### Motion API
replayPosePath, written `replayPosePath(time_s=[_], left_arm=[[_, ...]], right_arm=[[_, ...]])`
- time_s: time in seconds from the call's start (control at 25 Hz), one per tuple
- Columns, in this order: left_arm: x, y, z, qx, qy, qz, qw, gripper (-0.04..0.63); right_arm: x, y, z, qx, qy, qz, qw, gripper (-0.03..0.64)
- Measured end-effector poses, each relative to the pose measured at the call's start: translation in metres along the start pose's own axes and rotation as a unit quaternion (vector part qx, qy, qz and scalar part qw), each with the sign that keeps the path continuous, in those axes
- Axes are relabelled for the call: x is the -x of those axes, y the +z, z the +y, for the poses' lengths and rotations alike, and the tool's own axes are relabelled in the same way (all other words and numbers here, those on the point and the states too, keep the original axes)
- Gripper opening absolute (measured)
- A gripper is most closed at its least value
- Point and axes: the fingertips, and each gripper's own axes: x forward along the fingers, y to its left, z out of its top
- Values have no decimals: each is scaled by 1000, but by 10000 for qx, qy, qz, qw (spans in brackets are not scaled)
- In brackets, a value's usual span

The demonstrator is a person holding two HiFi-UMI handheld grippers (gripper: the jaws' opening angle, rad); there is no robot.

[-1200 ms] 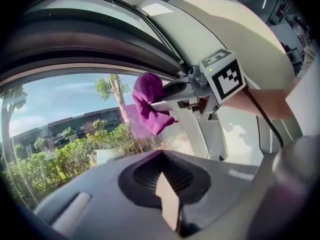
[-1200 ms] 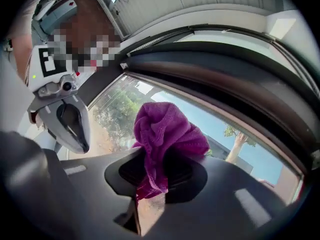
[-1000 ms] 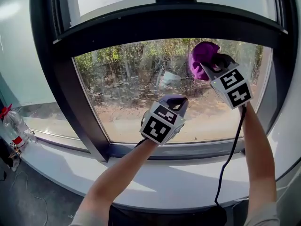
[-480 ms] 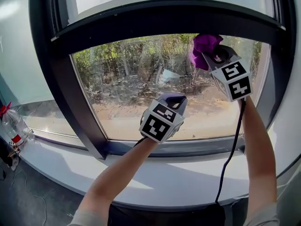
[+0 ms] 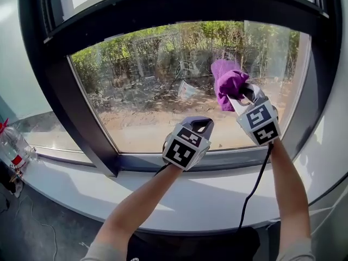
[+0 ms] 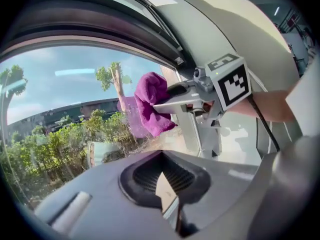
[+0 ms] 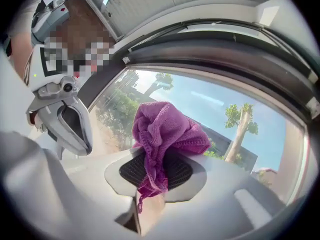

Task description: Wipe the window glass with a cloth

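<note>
The window glass [image 5: 152, 91] sits in a black frame [image 5: 89, 126]. A crumpled purple cloth [image 5: 228, 83] is pressed to the pane right of centre, and my right gripper [image 5: 240, 95] is shut on it. In the right gripper view the cloth [image 7: 167, 131] bulges out of that gripper [image 7: 150, 200] against the glass. My left gripper [image 5: 200, 123] hovers lower, near the pane's bottom middle, shut and holding nothing. Its own view shows the closed left gripper [image 6: 167, 194], the cloth [image 6: 150, 104] and the right gripper [image 6: 172, 95] up ahead.
A white sill [image 5: 206, 194] runs below the frame. A plastic bottle [image 5: 13, 145] with a red cap stands at the far left on the sill. A black cable [image 5: 253, 184] hangs from the right gripper along the forearm.
The right gripper carried the cloth up to the pane's top edge, then down to mid-height. The left gripper has barely moved.
</note>
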Motion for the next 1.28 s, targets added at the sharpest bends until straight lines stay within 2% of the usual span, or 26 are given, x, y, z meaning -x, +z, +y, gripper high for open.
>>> replayPosePath(time_s=[0.28,0.4,0.48,0.6,0.76,0.92,1.08,1.28], left_arm=[[-14,-53,-19,96,-92,442,9989,0],[-19,-78,-29,225,-150,608,9978,0],[-25,-94,-37,292,-200,721,9968,0],[-37,-113,-49,368,-291,872,9951,0],[-53,-132,-73,449,-517,1029,9923,0],[-66,-138,-88,429,-667,1131,9904,0],[-72,-142,-99,462,-750,1167,9893,0],[-79,-145,-101,382,-803,1189,9889,0]], right_arm=[[-6,-109,84,-409,548,752,9948,107],[1,-143,118,-797,777,1025,9885,107],[6,-164,130,-879,836,1107,9864,107],[16,-191,135,-893,867,1219,9847,107],[32,-234,133,-908,840,1686,9779,107],[38,-268,125,-748,790,2142,9707,107],[37,-305,136,-695,907,2564,9598,106],[30,-310,135,-814,724,2465,9630,106]])
